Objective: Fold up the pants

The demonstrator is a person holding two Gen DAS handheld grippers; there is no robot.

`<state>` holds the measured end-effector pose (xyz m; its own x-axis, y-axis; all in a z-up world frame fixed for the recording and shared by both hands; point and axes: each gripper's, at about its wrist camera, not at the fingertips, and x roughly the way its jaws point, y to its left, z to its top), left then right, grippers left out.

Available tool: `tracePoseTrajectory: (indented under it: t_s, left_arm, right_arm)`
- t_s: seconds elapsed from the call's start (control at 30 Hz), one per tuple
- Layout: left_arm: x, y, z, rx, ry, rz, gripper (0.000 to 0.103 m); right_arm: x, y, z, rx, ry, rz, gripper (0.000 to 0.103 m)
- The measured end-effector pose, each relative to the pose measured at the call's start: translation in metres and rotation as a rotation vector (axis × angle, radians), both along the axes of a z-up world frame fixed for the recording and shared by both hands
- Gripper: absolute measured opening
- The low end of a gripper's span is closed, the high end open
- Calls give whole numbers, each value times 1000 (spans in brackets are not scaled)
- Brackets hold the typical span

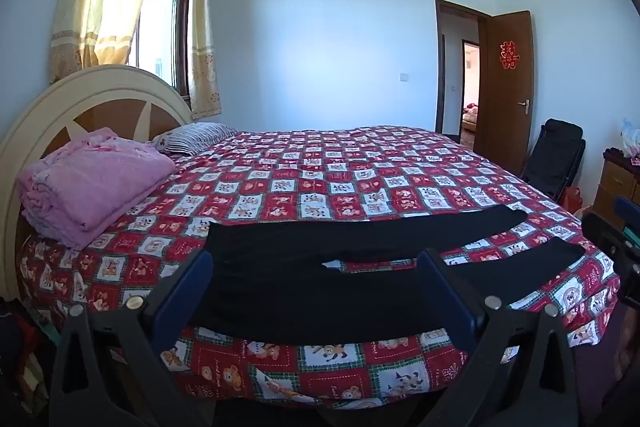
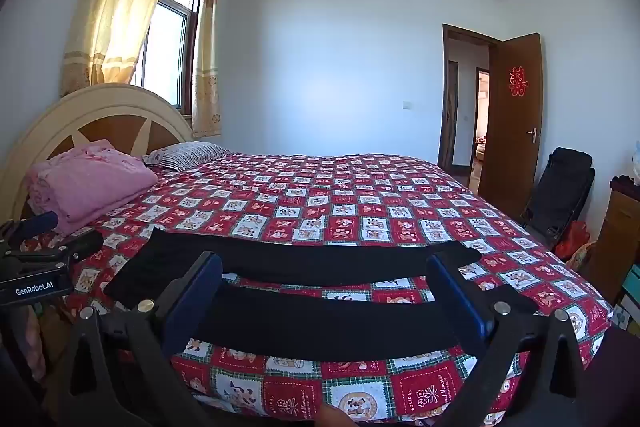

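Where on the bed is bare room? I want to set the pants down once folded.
Free: the wide stretch of quilt between the black pants and the far edge. Crowded: the headboard end, with the folded pink blanket and striped pillow.

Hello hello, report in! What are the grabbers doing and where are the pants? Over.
Left gripper open, right gripper open, both empty. Black pants flat on bed's patterned quilt, legs apart, unfolded. Nothing in the way.
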<state>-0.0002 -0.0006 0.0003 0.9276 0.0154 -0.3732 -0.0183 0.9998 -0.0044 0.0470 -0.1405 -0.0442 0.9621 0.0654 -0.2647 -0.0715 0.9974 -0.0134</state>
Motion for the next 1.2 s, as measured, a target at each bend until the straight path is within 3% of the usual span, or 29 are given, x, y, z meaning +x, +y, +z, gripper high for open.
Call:
tracePoseTrajectory:
  t_s: [1.2]
  left_arm:
    - [0,7,-5,-4,4,-6,103]
  right_arm:
    - [4,0,-7,-9,9,-5,102]
